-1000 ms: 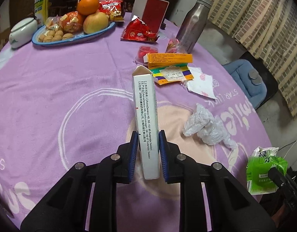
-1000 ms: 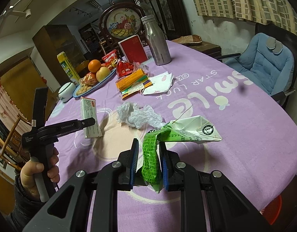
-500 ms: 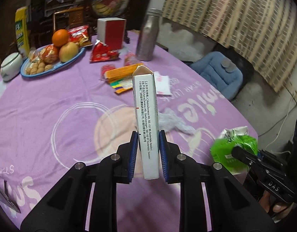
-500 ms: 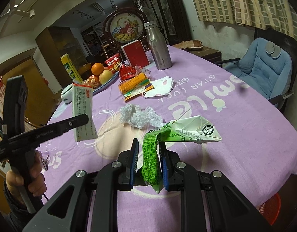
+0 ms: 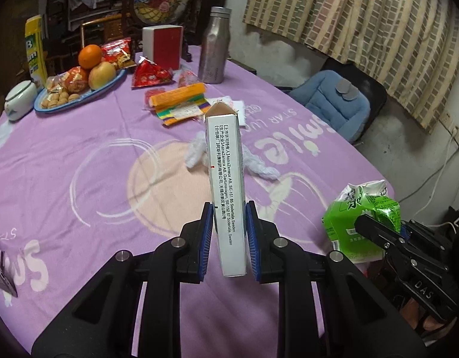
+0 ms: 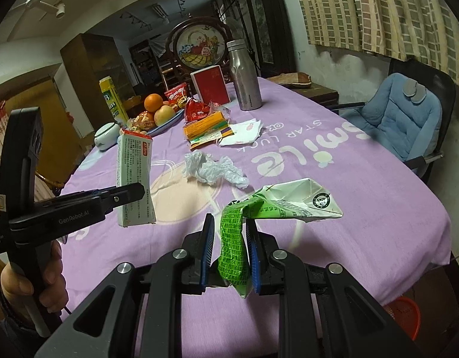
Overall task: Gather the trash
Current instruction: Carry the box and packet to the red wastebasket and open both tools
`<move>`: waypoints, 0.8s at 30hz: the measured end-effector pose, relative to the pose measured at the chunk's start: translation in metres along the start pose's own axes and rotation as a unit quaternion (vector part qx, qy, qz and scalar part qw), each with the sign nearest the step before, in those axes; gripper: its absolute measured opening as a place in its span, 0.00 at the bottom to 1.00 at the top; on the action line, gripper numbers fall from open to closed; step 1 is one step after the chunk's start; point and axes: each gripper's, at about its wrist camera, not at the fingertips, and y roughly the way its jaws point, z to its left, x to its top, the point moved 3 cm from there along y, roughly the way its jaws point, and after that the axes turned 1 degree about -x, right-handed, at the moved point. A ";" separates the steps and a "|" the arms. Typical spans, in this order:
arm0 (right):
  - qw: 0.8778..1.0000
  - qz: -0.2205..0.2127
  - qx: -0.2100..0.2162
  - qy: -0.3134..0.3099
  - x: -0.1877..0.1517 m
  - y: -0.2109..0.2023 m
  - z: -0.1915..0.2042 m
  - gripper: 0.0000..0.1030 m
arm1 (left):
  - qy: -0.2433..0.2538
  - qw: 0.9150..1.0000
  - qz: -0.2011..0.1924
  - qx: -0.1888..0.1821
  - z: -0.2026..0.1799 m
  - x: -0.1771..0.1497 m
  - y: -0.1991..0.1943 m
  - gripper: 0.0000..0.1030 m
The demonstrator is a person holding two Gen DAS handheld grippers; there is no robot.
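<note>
My left gripper (image 5: 228, 223) is shut on a white medicine box (image 5: 225, 173), held upright above the purple tablecloth (image 5: 80, 155). The box also shows in the right wrist view (image 6: 134, 179), clamped by the left gripper (image 6: 131, 192). My right gripper (image 6: 229, 238) is shut on a crumpled green and white carton (image 6: 277, 203), lifted over the table's near edge; it shows in the left wrist view (image 5: 360, 214) at the right. A crumpled white plastic wrapper (image 6: 211, 171) lies on the cloth mid-table.
Orange and yellow packets (image 6: 207, 126), white paper (image 6: 244, 134), red snack bags (image 6: 199, 110), a steel bottle (image 6: 244, 77), a red box (image 6: 210, 85) and a fruit plate (image 5: 77, 89) sit farther back. A blue chair (image 6: 402, 119) stands right. A red bin (image 6: 404, 316) is below the table edge.
My left gripper has lifted the medicine box higher and drawn back toward the table's near edge. My right gripper holds the green carton about where it was.
</note>
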 end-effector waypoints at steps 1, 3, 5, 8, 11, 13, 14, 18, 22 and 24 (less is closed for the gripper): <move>1.000 -0.003 0.000 0.002 -0.002 -0.005 -0.004 0.21 | 0.001 1.000 0.000 -0.002 -0.003 -0.001 -0.001 0.23; 1.000 -0.009 -0.003 0.008 -0.005 -0.013 -0.011 0.21 | 0.013 1.000 -0.002 -0.006 -0.014 -0.003 -0.003 0.23; 1.000 -0.018 -0.008 0.017 -0.010 -0.025 -0.023 0.21 | 0.027 1.000 -0.002 -0.015 -0.029 -0.005 -0.005 0.23; 0.999 -0.029 -0.023 0.035 -0.020 -0.042 -0.046 0.21 | 0.052 0.998 -0.002 -0.032 -0.056 -0.008 -0.005 0.23; 0.997 -0.036 -0.047 0.057 -0.035 -0.060 -0.074 0.21 | 0.087 0.995 -0.004 -0.056 -0.092 -0.015 -0.003 0.23; 0.995 -0.039 -0.064 0.071 -0.044 -0.072 -0.093 0.21 | 0.110 0.991 -0.002 -0.075 -0.116 -0.021 0.000 0.23; 0.993 -0.040 -0.075 0.081 -0.051 -0.080 -0.105 0.21 | 0.129 0.988 0.001 -0.087 -0.133 -0.027 0.002 0.23; 0.985 -0.040 -0.112 0.123 -0.081 -0.101 -0.149 0.21 | 0.191 0.974 0.009 -0.120 -0.186 -0.045 0.010 0.23; 0.976 -0.017 -0.146 0.163 -0.118 -0.104 -0.189 0.21 | 0.232 0.960 0.038 -0.155 -0.229 -0.070 0.025 0.23; 0.969 0.005 -0.163 0.184 -0.140 -0.100 -0.212 0.21 | 0.255 0.951 0.057 -0.164 -0.251 -0.084 0.036 0.23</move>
